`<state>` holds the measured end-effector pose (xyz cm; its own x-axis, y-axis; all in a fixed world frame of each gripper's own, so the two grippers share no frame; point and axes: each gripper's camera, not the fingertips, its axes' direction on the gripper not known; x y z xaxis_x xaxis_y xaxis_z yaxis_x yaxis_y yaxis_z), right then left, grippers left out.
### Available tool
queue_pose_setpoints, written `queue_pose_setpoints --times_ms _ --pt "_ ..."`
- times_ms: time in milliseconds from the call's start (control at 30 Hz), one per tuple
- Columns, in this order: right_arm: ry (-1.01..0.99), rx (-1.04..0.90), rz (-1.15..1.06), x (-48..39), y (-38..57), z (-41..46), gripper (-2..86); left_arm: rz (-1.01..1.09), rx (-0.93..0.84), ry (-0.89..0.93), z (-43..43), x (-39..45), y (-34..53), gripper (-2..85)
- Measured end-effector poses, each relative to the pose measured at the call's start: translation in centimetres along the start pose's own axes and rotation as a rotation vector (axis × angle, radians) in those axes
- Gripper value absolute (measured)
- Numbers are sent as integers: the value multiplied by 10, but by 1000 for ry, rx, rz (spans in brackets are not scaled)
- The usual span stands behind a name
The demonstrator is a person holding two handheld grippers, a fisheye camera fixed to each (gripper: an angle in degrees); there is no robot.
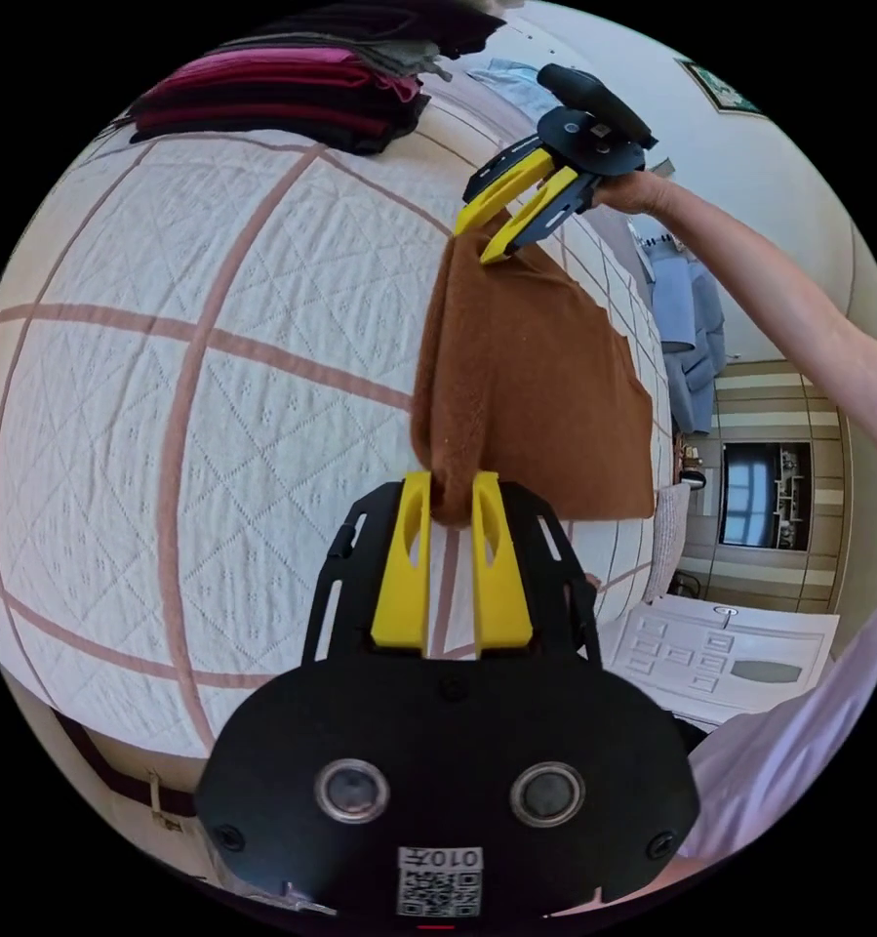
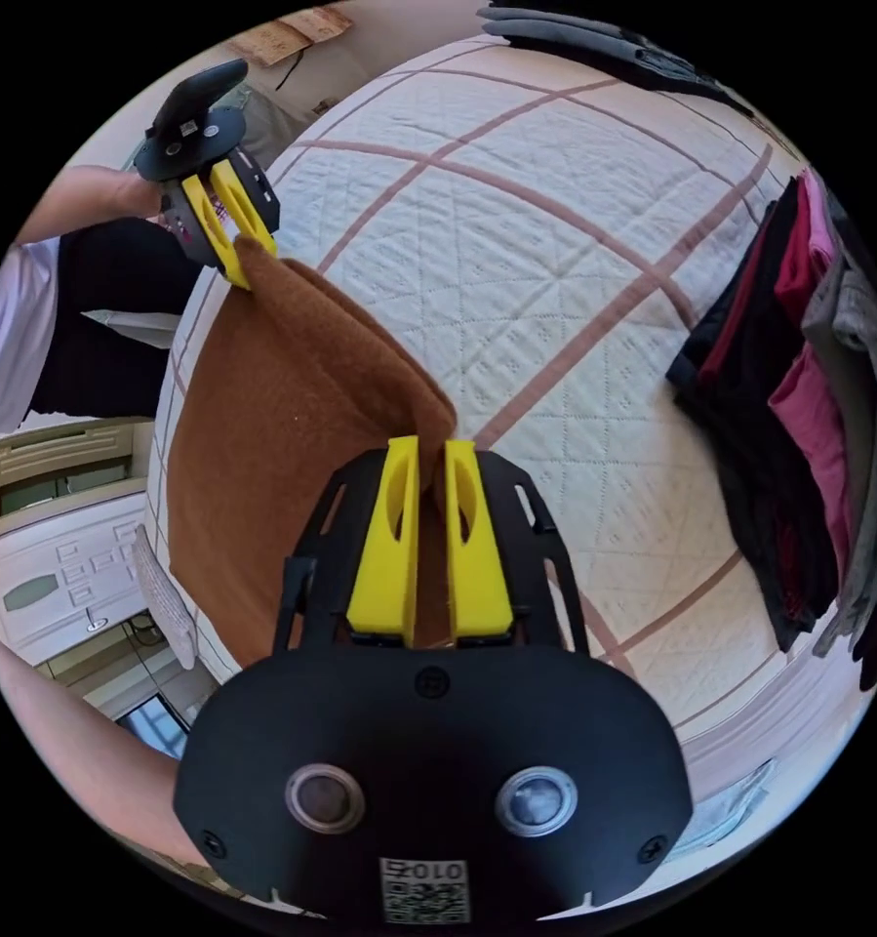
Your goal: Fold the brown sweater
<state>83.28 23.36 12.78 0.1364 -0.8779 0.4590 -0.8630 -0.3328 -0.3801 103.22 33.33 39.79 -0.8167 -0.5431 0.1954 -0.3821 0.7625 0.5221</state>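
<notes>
Left gripper view looks across a bed covered by a white quilt crossed with pinkish stripes, its near edge curving away and its far corners cut off by the round frame. Right gripper view takes in the same quilt from the other end.

Held up between the two tools is the brown sweater, hanging off the bed's side; how far down it reaches is hard to judge, since the bottom of it is hidden behind each tool's black body. Its sleeves cannot be made out.

A stack of folded clothes in dark, pink and grey lies at the quilt's far end in the left gripper view, partly cut off; in the right gripper view the same stack runs along the edge, with another dark pile near the rim.

A white panelled door and a dark window appear past the bed in the left gripper view.

The left gripper has its yellow jaws pinched together on a bunched edge of the sweater; from the right gripper view it bites the far top corner. The right gripper likewise clamps a fold of brown cloth between near-closed jaws, and appears at gripping the top corner, a hand behind it.
</notes>
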Motion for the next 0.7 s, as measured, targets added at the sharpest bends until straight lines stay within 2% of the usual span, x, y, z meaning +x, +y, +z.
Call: queue_pose_setpoints --times_ms 233,433,567,700 --pt "118 32 -47 -32 34 -29 46 121 62 -113 -49 90 18 52" --pt "283 111 53 -108 132 -53 46 481 91 -212 -96 263 18 51" --pt "286 187 237 -162 224 -25 46 713 40 -252 -69 392 13 53" --pt "248 208 391 -201 282 43 47 833 -24 -276 -20 474 14 54"
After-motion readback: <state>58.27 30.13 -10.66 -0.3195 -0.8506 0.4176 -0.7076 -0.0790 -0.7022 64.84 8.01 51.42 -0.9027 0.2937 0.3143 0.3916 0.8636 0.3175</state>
